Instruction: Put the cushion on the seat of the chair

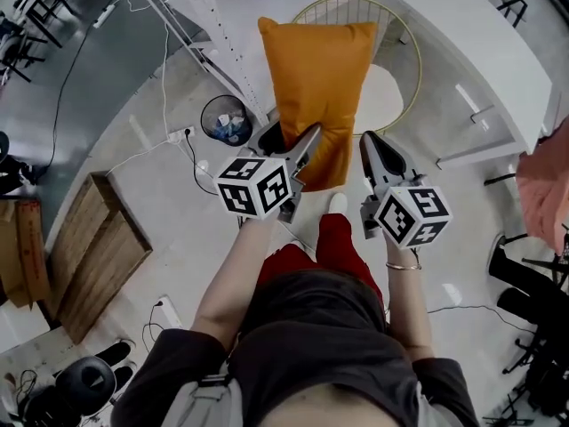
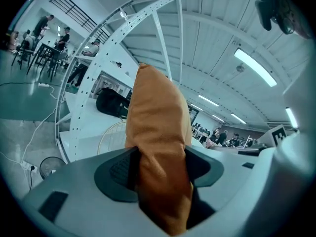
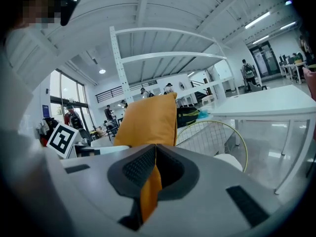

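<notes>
carrying the cushion to the chair, both my grippers clamped on it

my left gripper [image 1: 289, 142] is closed on a thick fold of the orange cushion [image 1: 316, 74], and my right gripper [image 1: 370, 147] pinches a thin edge of it tight. the cushion is held up in the air in front of me, reaching toward the chair [image 1: 411, 38] but not yet resting on its white seat [image 1: 384, 96]. to do this well, i judge both hands should travel together and level so the fabric does not slip from the thinner right pinch. then clear the wire rim, lay the cushion flat on the seat, and only then let go. i count one cushion, one chair, two grippers, and one bin [image 1: 227, 118] on the floor.
</notes>
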Available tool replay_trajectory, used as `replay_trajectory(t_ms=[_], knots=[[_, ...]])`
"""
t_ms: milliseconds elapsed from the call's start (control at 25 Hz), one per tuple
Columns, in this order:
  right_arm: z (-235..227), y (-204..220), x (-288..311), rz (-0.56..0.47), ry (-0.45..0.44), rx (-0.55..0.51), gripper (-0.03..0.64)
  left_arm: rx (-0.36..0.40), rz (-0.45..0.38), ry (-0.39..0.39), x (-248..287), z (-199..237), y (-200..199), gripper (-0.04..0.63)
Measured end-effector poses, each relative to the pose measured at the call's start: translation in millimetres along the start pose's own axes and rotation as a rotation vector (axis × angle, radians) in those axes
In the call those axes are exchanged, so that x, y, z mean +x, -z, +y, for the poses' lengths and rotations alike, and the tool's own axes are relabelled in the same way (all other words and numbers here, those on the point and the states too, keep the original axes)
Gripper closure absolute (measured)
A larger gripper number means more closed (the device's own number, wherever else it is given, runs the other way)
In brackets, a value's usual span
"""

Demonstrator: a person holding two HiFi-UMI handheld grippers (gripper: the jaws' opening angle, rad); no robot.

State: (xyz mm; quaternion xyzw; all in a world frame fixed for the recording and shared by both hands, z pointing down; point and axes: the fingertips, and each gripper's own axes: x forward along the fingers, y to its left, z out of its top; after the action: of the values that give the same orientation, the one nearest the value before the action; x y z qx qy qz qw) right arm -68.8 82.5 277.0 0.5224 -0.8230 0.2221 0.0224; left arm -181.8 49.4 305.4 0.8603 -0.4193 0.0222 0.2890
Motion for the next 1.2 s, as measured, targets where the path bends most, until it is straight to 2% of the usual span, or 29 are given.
replay_trajectory(t_ms=[640, 920, 1200], knots=[[-133.2, -48.2, 53.6, 0.039, -0.026, 0.044, 0.598, 0.002, 0.051, -0.09, 132.7, -1.1, -19.2, 0.316], [-178.0, -56.3, 52.6, 0.04, 0.005, 0.065, 0.598, -0.011, 0.072, -0.087, 176.0, -12.7, -19.1, 0.316], [-202.4, -59.8, 37.2, 0.028, 0.054, 0.081, 0.598, -0.057, 0.096, -0.046, 205.4, -30.8, -12.0, 0.316]])
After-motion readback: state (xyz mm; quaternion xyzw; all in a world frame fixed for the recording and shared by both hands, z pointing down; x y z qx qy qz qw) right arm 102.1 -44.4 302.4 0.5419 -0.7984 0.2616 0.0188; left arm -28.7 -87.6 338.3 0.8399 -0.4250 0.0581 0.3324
